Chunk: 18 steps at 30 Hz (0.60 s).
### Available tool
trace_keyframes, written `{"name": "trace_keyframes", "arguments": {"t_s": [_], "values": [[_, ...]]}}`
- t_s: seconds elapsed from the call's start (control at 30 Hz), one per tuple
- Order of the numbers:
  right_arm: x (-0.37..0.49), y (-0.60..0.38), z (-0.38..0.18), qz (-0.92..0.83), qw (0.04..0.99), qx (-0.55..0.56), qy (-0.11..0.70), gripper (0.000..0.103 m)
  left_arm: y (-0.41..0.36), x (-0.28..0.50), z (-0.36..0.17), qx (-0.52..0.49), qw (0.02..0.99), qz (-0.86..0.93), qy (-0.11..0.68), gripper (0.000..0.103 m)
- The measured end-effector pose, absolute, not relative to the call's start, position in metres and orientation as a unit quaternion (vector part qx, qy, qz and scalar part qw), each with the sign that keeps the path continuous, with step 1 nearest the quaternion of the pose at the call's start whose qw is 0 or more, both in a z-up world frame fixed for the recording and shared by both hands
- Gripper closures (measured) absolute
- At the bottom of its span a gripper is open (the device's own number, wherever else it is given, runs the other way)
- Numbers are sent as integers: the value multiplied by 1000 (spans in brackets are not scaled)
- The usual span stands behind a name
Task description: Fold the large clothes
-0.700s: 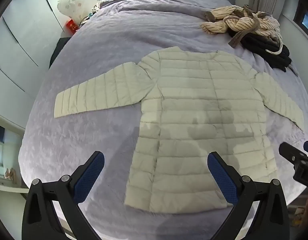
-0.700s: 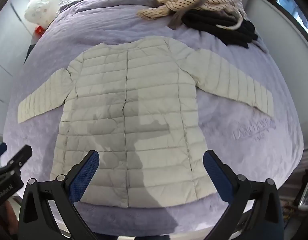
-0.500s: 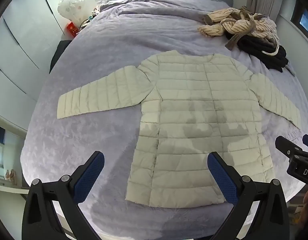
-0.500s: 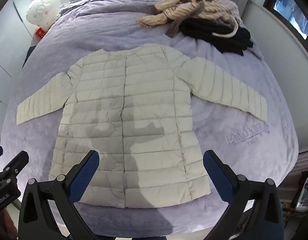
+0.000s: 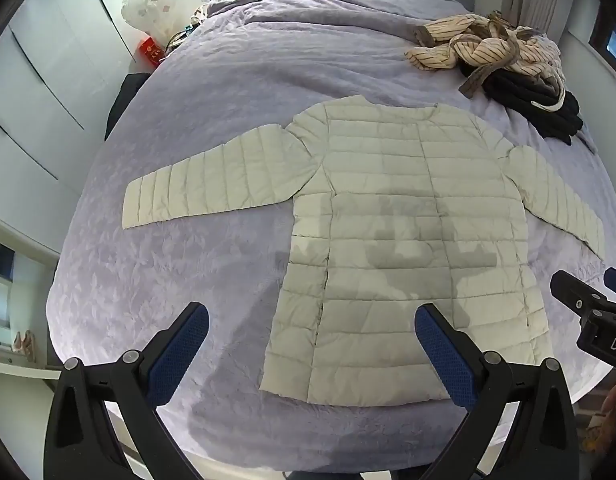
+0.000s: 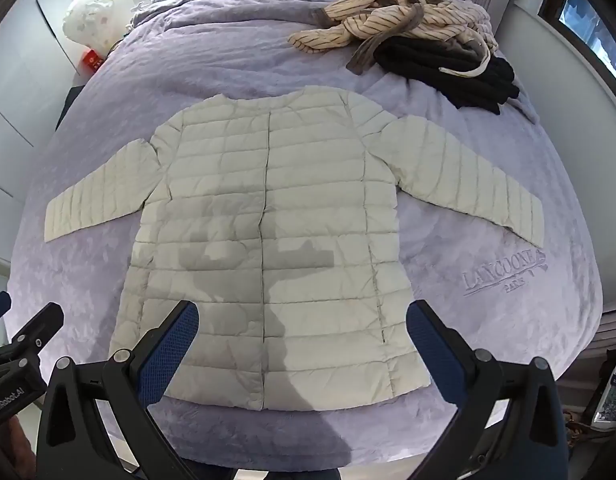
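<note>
Cream quilted jacket (image 5: pixel 404 240) lies flat and face up on the lilac bedspread (image 5: pixel 179 280), both sleeves spread out to the sides, hem nearest the cameras. Left gripper (image 5: pixel 308 350) and right gripper (image 6: pixel 301 344) hover above the hem, jaws wide apart, holding nothing. Striped and black clothes (image 6: pixel 420 44) sit piled near the pillows.

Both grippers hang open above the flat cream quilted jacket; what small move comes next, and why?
Probably lower the left gripper to the cream quilted jacket's outstretched sleeve to fold it inward: the jacket lies flat, sleeves spread, nothing gripped.
</note>
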State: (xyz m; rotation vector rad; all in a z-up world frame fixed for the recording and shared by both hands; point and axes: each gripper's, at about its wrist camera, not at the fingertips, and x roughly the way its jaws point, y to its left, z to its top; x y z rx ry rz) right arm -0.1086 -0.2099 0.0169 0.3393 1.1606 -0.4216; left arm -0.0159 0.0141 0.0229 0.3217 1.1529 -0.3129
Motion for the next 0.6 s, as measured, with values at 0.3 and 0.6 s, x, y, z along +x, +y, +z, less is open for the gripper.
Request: {"name": "trace_keyframes", "arguments": {"t_s": [0.3, 0.6], "values": [[-105, -207, 18, -197, 801, 153, 545, 0, 11, -20, 23, 155, 814, -148, 539, 0], [-103, -207, 19, -200, 801, 150, 544, 0, 8, -21, 22, 158, 814, -148, 540, 0]]}}
